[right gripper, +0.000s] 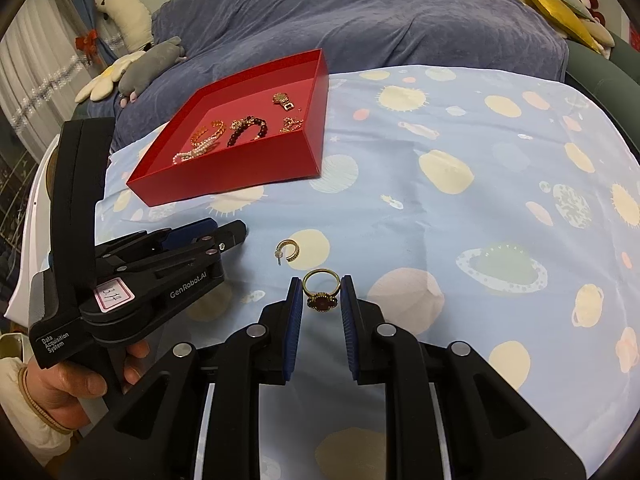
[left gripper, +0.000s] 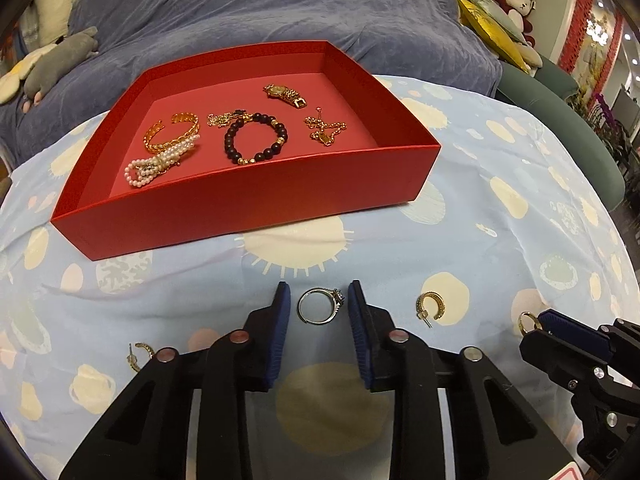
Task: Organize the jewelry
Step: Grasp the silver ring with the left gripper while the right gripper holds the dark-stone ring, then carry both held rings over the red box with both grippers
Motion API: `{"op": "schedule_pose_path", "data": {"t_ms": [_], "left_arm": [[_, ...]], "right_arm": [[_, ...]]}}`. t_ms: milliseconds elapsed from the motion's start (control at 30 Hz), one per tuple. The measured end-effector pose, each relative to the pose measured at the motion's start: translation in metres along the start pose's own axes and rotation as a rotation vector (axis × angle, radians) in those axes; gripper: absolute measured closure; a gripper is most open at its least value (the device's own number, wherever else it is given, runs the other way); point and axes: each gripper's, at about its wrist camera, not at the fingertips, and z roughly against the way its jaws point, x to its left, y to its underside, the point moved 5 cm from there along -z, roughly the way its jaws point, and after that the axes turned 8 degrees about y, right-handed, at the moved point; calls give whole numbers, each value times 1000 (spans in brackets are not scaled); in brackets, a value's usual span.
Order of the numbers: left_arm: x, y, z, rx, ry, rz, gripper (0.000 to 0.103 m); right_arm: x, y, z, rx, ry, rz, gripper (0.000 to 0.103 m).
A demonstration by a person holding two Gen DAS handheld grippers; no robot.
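A red box [left gripper: 248,208] [right gripper: 240,176] holds a gold bangle [left gripper: 172,132], pearl bracelet [left gripper: 160,164], dark bead bracelet [left gripper: 256,136], gold chains [left gripper: 326,128] and a gold watch [left gripper: 285,94]. My left gripper [left gripper: 319,294] is open around a silver ring [left gripper: 322,306] lying on the cloth; the fingers do not press it. My right gripper [right gripper: 320,286] is open around a gold ring with a dark red stone [right gripper: 322,290]. A gold hoop earring [left gripper: 430,306] [right gripper: 289,251] lies between the grippers. Another earring [left gripper: 140,354] lies at the left.
A light blue patterned cloth [right gripper: 480,200] covers the table. Behind it is a sofa under a purple blanket [left gripper: 280,12] with plush toys [left gripper: 60,64] and cushions [left gripper: 492,24]. The left gripper body [right gripper: 132,272] and the hand holding it show in the right wrist view.
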Motion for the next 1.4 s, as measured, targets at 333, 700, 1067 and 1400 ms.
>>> {"op": "schedule_pose_path", "data": {"t_ms": [333,700,1067,1400], "left_arm": [[2,-7,25,-24,32,16,83],[58,-34,102,-158,38,141,83],[80,-83,138,-261,38,182,83],[104,-123,104,-235,-7,145,83]], "right_arm": [[14,-17,16,-49,-28,-7,84],[37,-48,28,-131,-30,-10,84],[62,-111,29,-175,-78,-20,84],[74,-166,-15,-162,-52,30,84]]}}
